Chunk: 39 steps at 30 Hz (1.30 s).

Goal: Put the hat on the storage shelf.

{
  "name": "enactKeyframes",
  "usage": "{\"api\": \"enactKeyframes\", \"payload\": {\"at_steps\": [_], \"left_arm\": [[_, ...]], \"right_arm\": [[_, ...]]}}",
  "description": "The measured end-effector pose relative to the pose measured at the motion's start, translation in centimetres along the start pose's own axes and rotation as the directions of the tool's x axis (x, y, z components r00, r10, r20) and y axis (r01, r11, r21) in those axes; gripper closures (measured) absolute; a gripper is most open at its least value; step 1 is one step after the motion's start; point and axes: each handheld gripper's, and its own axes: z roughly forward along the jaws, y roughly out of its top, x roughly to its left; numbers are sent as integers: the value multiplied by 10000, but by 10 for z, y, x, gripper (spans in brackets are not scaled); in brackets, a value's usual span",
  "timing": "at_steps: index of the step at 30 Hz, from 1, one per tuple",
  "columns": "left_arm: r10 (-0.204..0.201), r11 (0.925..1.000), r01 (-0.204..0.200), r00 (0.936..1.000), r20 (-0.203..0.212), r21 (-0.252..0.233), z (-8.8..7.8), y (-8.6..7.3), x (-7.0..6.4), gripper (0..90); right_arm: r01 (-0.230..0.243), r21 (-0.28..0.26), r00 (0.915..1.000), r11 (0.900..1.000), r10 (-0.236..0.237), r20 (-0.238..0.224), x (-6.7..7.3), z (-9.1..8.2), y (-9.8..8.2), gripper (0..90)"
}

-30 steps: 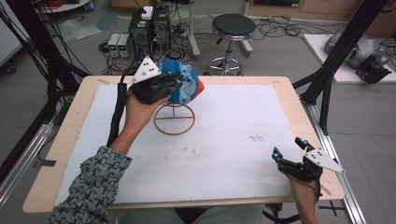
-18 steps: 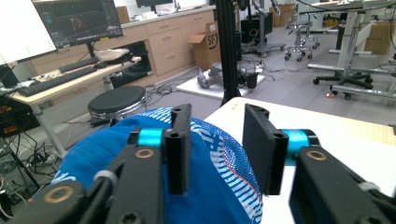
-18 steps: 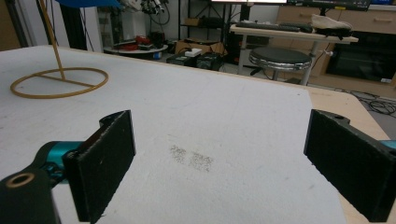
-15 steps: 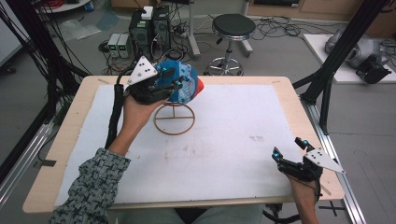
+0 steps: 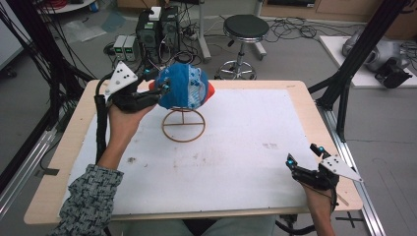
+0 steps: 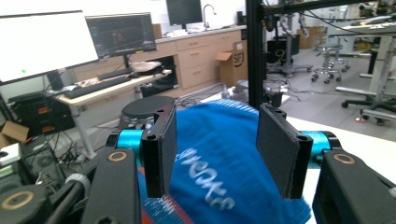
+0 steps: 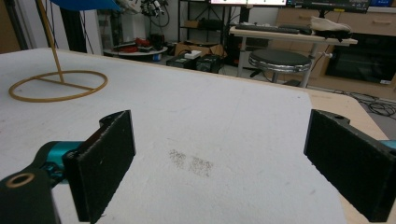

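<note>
A blue cap (image 5: 184, 91) with white print and an orange part on its right side rests on a thin wooden stand with a ring base (image 5: 184, 125). My left gripper (image 5: 158, 88) is at the cap's left edge. Its jaws have just been opening and now stand apart; in the left gripper view the cap's blue cloth (image 6: 219, 172) lies between and beyond them, and the pads do not press on it. My right gripper (image 5: 305, 154) rests open near the table's front right corner, with bare mat between its jaws (image 7: 219, 149). The ring base (image 7: 58, 85) shows far left in the right gripper view.
A white mat (image 5: 236, 147) covers the wooden table. A black stool (image 5: 244, 29) and electronics boxes (image 5: 125, 46) stand on the floor behind it. Black frame posts (image 5: 344, 83) rise at the table's right rear, and cables hang at the left.
The left gripper's jaws have opened and the hand has drawn back to the left, uncovering the cap, which stays on the stand. The right gripper has not moved.
</note>
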Motion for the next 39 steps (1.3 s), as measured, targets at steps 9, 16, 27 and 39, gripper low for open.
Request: {"api": "enactKeyframes", "payload": {"at_steps": [9,16,27,39], "left_arm": [[-214,9998,211,9971,-731,-46,-30,-8,16,444],[-433,9989,456,9881,-1473,117,-71,-22,33,426],[-1017,9930,1124,9703,-2197,368,-115,-55,50,383],[-1444,9833,1678,9551,-2588,706,-135,-96,52,328]], "right_arm": [[12,-239,10000,9997,-13,-63,2,16,5,80],[-252,-239,9996,9994,248,-163,4,38,8,80],[-360,-148,9992,9992,357,-199,15,63,14,80],[-470,-296,9988,9985,466,-144,17,68,17,80]]}}
